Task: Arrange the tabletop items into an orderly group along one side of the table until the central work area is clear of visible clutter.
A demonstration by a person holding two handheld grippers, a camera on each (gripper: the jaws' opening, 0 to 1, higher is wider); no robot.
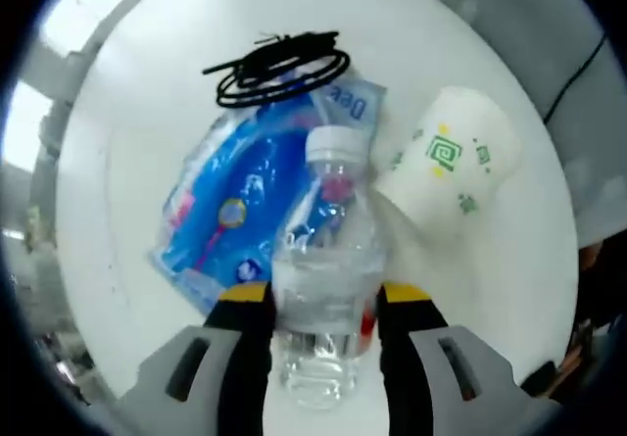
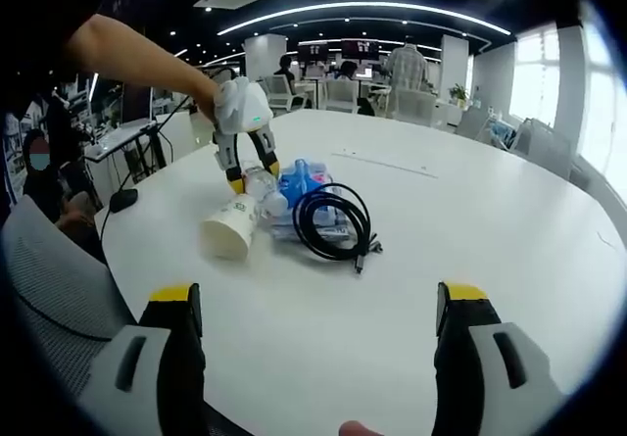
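Note:
A clear water bottle (image 1: 328, 250) with a white cap sits between the jaws of my left gripper (image 1: 325, 299), which is shut on it low on its body. Behind it on the white table (image 1: 147, 93) lie a blue plastic packet (image 1: 230, 211), a coiled black cable (image 1: 279, 64) and a white paper cup (image 1: 451, 162) on its side. In the right gripper view my right gripper (image 2: 318, 299) is open over bare table. Ahead of it are the cup (image 2: 232, 232), cable (image 2: 333, 222), packet (image 2: 299, 179) and the left gripper (image 2: 253, 173) on the bottle (image 2: 265, 189).
The round table (image 2: 470, 201) is bare to the right and near side of the cluster. A grey mesh chair (image 2: 59, 289) stands at its near-left edge. A person's arm (image 2: 137, 54) reaches in from the upper left. Desks, chairs and people fill the office behind.

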